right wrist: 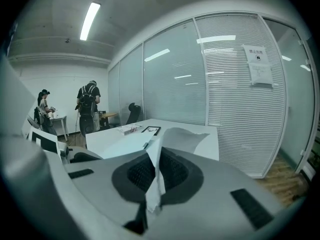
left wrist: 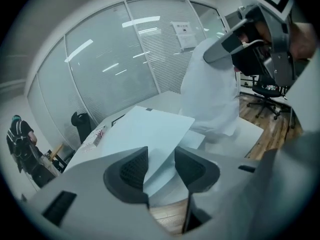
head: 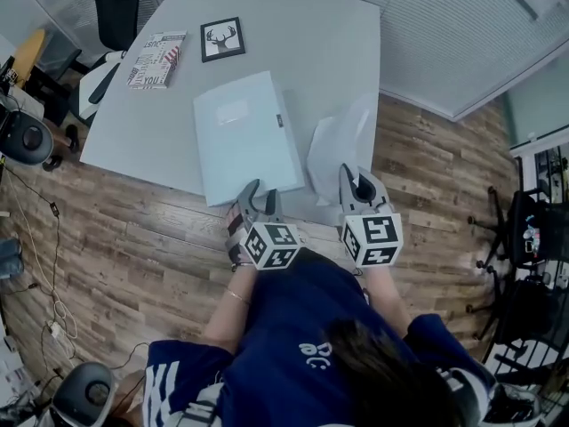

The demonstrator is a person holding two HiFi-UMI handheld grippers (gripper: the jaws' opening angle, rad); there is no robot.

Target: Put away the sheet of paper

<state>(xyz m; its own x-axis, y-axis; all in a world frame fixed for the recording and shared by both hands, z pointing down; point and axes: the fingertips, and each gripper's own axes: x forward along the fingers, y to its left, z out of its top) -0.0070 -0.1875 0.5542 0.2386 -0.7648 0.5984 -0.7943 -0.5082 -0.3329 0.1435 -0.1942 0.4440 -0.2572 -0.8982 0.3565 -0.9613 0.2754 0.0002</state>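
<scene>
Sheet of paper [head: 336,145] pinched by its near end in right gripper [head: 353,178], long axis pointing away across table [head: 302,34], left gripper [head: 260,194] tilted down, jaws spread wide at folder [head: 244,136].

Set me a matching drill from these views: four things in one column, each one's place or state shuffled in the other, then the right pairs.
Things
1. sheet of paper
2. folder
3. framed deer picture
4. left tool

Places or states
A. far part of the table, beside the printed book
B. pinched in the shut right tool
C. jaws apart, with the folder's near edge between them
D. light blue, in the middle of the table

Pairs: 1-B, 2-D, 3-A, 4-C
</scene>
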